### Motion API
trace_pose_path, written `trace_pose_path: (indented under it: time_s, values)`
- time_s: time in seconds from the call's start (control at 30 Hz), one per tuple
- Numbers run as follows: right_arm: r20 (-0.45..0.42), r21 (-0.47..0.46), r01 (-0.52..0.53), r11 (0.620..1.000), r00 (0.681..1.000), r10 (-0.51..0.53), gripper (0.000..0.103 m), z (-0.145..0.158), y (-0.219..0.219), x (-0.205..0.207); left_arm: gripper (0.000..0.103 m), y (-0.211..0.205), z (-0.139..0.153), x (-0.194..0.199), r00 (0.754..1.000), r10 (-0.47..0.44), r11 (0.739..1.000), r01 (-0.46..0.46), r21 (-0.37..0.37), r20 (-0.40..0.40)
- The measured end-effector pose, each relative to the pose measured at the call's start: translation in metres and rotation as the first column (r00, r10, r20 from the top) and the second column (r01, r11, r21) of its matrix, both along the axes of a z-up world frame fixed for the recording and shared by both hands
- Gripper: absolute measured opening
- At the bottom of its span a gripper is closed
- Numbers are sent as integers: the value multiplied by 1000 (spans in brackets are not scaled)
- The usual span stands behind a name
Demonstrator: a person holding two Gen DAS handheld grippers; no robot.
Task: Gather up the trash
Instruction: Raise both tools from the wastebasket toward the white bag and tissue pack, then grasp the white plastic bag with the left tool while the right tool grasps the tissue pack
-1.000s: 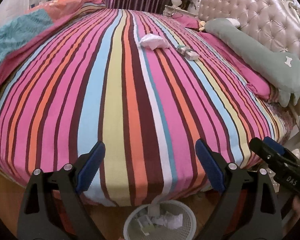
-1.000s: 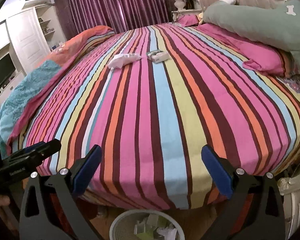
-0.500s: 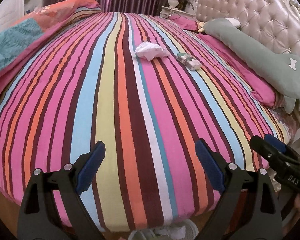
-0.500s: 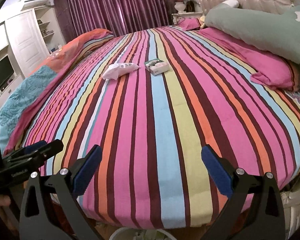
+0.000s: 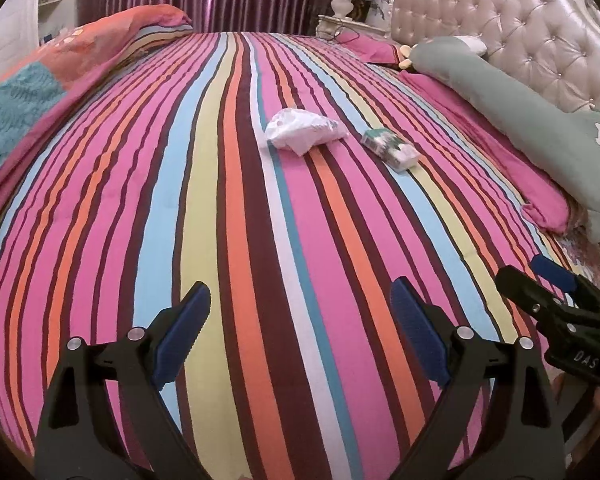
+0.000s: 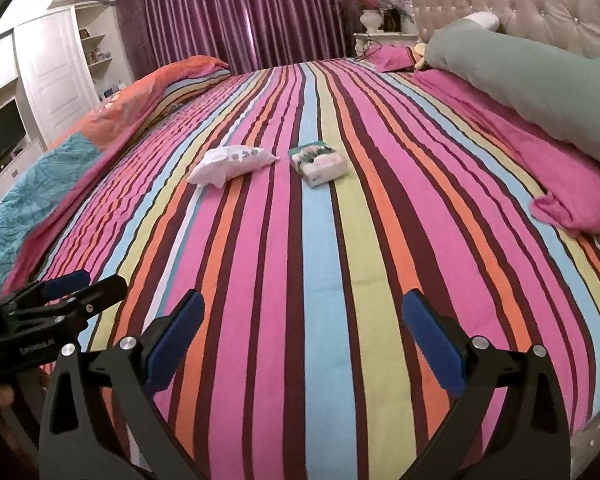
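A crumpled white plastic wrapper [image 5: 303, 133] [image 6: 230, 161] lies in the middle of the striped bed. Just to its right rests a small green and white tissue pack [image 5: 390, 149] [image 6: 318, 162]. My left gripper [image 5: 300, 312] hangs open over the near part of the bed, nothing between its blue pads, well short of both items. My right gripper [image 6: 300, 320] is open too and empty, beside the left one and equally far from the items. In the left wrist view the right gripper [image 5: 552, 292] shows at the right edge; in the right wrist view the left gripper [image 6: 68, 292] shows at the left edge.
The bed's striped sheet [image 5: 220, 200] fills both views. A long green pillow [image 5: 520, 112] and a pink pillow [image 6: 540, 152] lie along the tufted headboard [image 5: 520, 32] on the right. A folded orange and teal quilt [image 6: 100, 128] lies along the left side.
Both grippers have moved forward over the bed toward the wrapper and tissue pack. The white bin with trash at the foot of the bed has dropped out of view. Jaws unchanged.
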State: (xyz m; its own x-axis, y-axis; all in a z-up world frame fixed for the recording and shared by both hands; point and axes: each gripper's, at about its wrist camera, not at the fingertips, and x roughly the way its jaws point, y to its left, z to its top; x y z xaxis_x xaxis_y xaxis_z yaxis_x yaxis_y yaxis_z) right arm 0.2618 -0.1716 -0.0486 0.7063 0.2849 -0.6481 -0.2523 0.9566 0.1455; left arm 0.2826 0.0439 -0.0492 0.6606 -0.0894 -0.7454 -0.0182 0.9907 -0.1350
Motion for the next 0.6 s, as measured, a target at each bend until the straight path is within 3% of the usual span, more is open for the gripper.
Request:
trace_pose_path:
  time_s: [0.6]
  values:
    - [-8,-35,-21,999,1000,20,95,-5,7,91,89,2,-1,111,999,-40,995,39,91,10]
